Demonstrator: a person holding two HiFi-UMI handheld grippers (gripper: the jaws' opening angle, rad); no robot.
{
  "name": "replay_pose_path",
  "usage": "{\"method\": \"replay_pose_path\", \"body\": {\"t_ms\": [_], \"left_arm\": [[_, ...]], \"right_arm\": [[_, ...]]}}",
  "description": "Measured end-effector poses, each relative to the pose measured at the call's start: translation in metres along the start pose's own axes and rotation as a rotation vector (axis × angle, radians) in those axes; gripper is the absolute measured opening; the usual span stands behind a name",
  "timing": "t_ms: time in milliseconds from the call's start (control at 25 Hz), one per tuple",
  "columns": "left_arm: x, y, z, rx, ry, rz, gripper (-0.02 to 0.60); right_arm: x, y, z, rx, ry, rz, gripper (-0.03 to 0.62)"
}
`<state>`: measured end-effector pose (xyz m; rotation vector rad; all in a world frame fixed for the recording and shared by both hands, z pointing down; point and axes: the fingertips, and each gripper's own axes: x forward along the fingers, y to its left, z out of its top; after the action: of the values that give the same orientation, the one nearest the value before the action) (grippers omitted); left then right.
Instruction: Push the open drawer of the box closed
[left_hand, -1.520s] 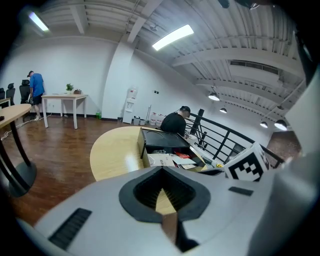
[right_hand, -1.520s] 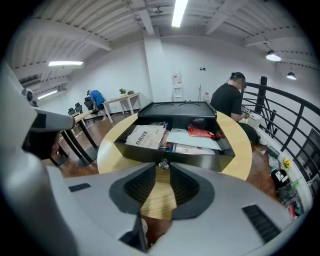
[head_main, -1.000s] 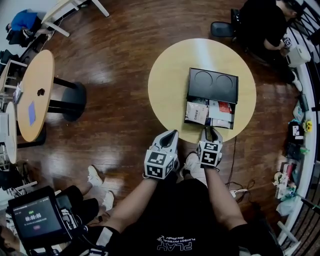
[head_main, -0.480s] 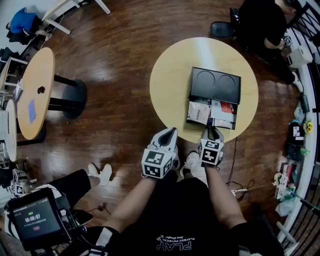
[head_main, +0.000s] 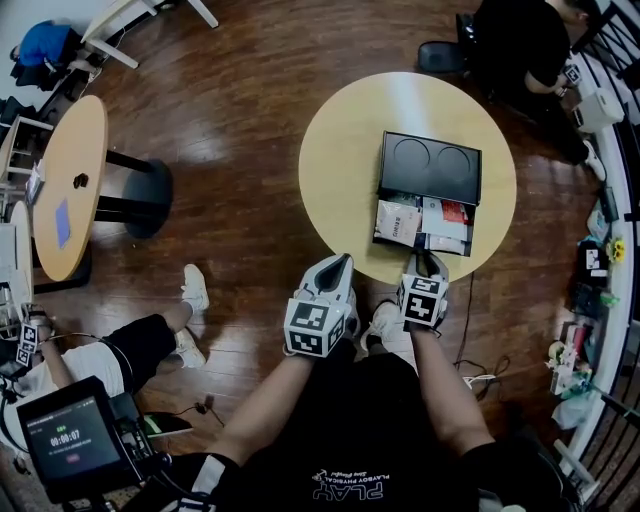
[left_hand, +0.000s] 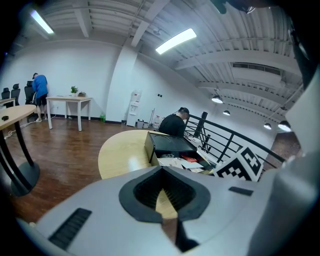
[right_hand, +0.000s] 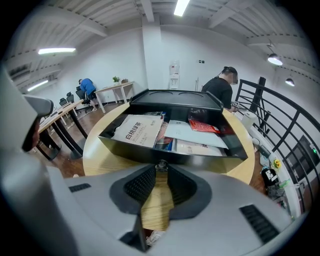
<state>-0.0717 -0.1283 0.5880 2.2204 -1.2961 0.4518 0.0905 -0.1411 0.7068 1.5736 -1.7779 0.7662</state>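
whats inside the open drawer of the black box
The drawer holds a white printed packet at its left, flat white packets beside it and a red packet further back. Anything under them is covered, and the drawer's rear is hidden beneath the box top.

The bare left forearm (head_main: 268, 400) and right forearm (head_main: 440, 385) reach forward from the torso, side by side. The left tool (head_main: 344, 263) points away from the body, jaws closed tip to tip with nothing between them. The right tool (head_main: 428, 259) sits level with it, jaws also drawn together.
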Motion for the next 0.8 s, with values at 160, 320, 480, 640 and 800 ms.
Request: {"method": "replay_pose_path", "body": {"t_ms": [160,320,480,640,800], "left_arm": [[-0.001,0.006,0.000,-0.005,-0.002,0.018,-0.004],[-0.001,0.011,-0.002,-0.011,-0.002,0.024,-0.003],[-0.002,0.015,-0.001,-0.016,-0.007,0.041,-0.003],[-0.001,0.020,0.001,-0.019,-0.010,0.058,-0.004],[-0.003,0.023,0.001,-0.023,-0.011,0.064,-0.003]], "right_arm": [[-0.001,-0.001,-0.002,0.031,0.017,0.027,0.080],[0.001,-0.003,0.003,0.032,0.004,0.033,0.080],[0.005,-0.005,0.010,0.029,0.001,0.042,0.080],[0.011,-0.007,0.020,0.022,-0.013,0.046,0.080],[0.017,-0.011,0.030,0.032,-0.024,0.042,0.080]]}}
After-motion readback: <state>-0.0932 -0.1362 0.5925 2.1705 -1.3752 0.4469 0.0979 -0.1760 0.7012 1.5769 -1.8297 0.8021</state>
